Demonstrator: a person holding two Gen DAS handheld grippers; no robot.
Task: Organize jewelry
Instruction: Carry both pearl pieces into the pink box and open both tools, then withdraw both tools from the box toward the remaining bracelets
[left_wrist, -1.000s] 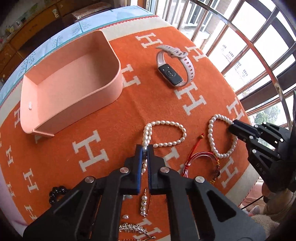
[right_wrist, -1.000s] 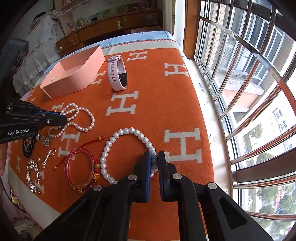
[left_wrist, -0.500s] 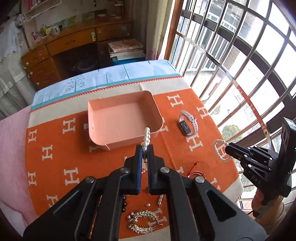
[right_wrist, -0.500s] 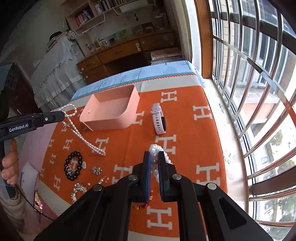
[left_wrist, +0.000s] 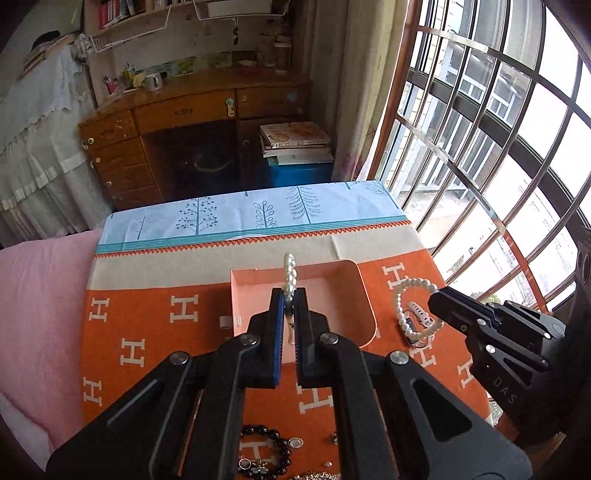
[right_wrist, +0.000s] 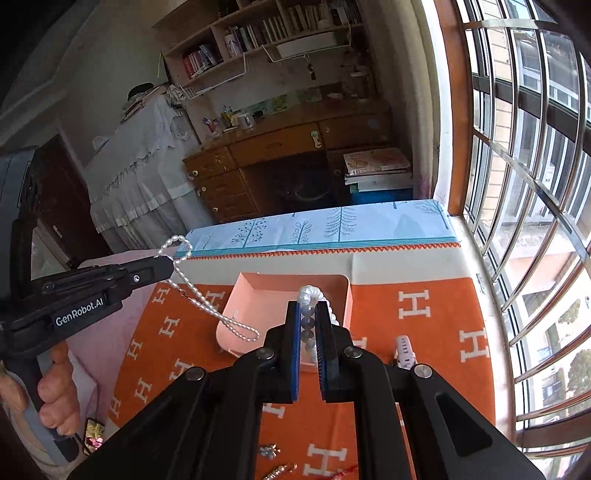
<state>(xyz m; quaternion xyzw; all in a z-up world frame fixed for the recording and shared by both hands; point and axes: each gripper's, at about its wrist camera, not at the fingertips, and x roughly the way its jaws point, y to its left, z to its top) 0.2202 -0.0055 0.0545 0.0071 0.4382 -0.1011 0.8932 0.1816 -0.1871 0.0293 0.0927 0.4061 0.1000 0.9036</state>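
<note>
Both strands have left the orange blanket (left_wrist: 155, 354) and now hang in the air, with the pink tray (left_wrist: 364, 295) as the mark. Clamped in the left hand-held gripper (left_wrist: 289, 295) is the pearl necklace (right_wrist: 207, 302); seen from the right wrist, its long loop dangles over the tray's left edge. Its partner, the right hand-held gripper (right_wrist: 309, 314), is shut on the pearl bracelet (left_wrist: 410, 295), which hangs just right of the tray, above the white watch (right_wrist: 404, 350).

Carrying to the tray looks like the step in hand. To do it well, I judge each strand should be centred over the tray floor before letting go — low enough that the loop pools inside rather than draping over a wall. The necklace's tail needs most care, since it trails outside the rim.

Room is good: the tray is empty and open-topped. The two grippers converge on it, so going one after the other would avoid a knock. Beyond the tray's right side the window bars (right_wrist: 517, 221) stand close.
</note>
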